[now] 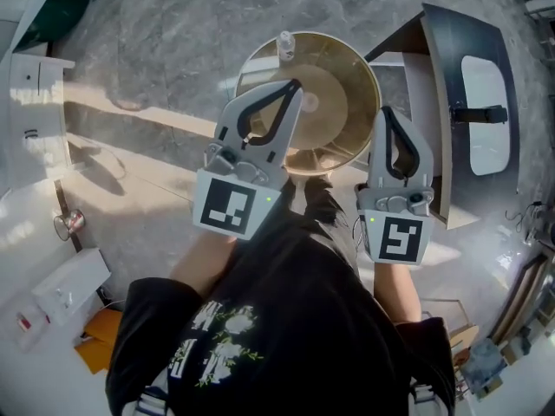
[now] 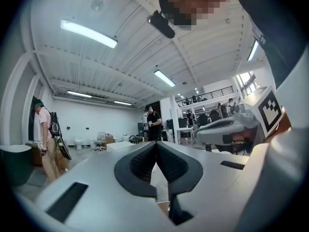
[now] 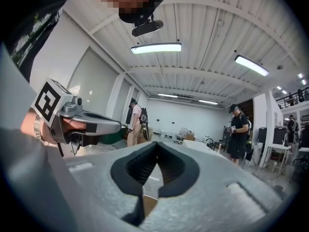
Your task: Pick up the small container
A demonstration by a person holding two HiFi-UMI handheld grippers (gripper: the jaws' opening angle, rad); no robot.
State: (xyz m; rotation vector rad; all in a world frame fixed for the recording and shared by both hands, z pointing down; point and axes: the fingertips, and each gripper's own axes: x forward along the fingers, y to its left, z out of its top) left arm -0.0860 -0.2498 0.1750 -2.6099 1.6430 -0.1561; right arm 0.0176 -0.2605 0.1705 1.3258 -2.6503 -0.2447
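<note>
A small pale container (image 1: 285, 45) stands upright at the far rim of a round brown-topped table (image 1: 351, 94). In the head view my left gripper (image 1: 297, 83) is held level above the table's near half, short of the container, jaws meeting at the tips with nothing between them. My right gripper (image 1: 384, 111) hovers beside it over the table's right edge, its jaws likewise together and empty. In the left gripper view the left gripper (image 2: 155, 143) is shut, and in the right gripper view the right gripper (image 3: 156, 143) is shut too. The container shows in neither gripper view.
A dark desk (image 1: 486, 68) with a white oval panel stands right of the round table. White furniture (image 1: 35, 102) lines the left. A person in black (image 2: 153, 124) and a person in pink (image 2: 46, 139) stand far off in the hall.
</note>
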